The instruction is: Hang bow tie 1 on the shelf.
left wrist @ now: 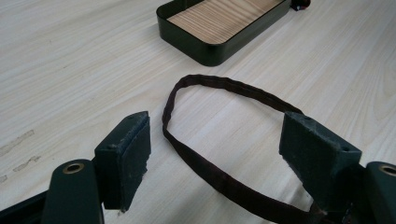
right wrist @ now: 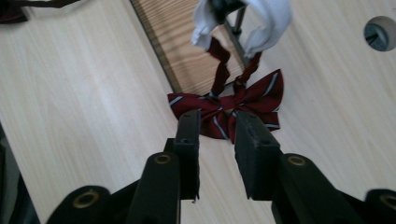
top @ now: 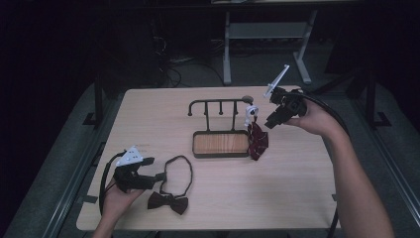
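The big pale wooden table (top: 297, 188) held a dark metal stand with hooks and a wooden tray (top: 220, 144), and a red striped bow tie (top: 257, 141) hung by its strap from the hook at the stand's right end. The right tool (top: 274, 120) was just beside that bow, partly open with nothing in it, so I think it should back away slowly and not snag the strap. The left tool (left wrist: 215, 154) sat wide open on the table around the strap of the small dark brown bow tie (top: 168, 202), not pinching it.
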### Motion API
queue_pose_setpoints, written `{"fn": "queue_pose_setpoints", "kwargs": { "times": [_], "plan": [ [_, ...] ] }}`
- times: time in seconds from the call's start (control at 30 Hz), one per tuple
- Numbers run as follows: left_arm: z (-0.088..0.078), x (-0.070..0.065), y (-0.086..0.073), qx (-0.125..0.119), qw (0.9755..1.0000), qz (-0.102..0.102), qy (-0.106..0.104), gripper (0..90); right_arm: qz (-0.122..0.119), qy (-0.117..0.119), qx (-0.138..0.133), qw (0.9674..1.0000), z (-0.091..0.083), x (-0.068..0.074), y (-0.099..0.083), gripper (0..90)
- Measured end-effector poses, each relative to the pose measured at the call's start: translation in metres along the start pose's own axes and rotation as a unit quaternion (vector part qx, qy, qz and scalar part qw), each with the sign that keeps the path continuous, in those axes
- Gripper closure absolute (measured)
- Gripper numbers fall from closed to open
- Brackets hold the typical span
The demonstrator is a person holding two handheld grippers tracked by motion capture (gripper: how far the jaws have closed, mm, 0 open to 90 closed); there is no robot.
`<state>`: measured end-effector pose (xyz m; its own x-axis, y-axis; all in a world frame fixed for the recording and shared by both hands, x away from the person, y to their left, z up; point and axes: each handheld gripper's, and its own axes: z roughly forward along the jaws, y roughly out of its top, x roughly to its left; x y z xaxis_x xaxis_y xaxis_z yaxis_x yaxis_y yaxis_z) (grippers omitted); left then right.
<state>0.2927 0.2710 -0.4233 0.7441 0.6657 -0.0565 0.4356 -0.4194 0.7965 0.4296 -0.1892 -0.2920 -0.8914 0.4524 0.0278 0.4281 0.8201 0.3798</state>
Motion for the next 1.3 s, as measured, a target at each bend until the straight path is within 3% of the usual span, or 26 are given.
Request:
{"fn": "queue_pose_setpoints", "kwargs": {
  "times": [0.47, 1.3],
  "plan": [
    [0.002, -0.001, 0.000, 0.006, 1.0000, 0.003, 0.000, 25.0, -0.008, 0.019, -0.021, 0.9996, 0.007, 0.020, -0.026, 59.4],
    [0.003, -0.001, -0.001, 0.010, 0.9999, 0.002, 0.000, 24.9, -0.001, 0.036, -0.033, 0.9988, 0.041, 0.041, -0.067, 50.1]
  ]
}}
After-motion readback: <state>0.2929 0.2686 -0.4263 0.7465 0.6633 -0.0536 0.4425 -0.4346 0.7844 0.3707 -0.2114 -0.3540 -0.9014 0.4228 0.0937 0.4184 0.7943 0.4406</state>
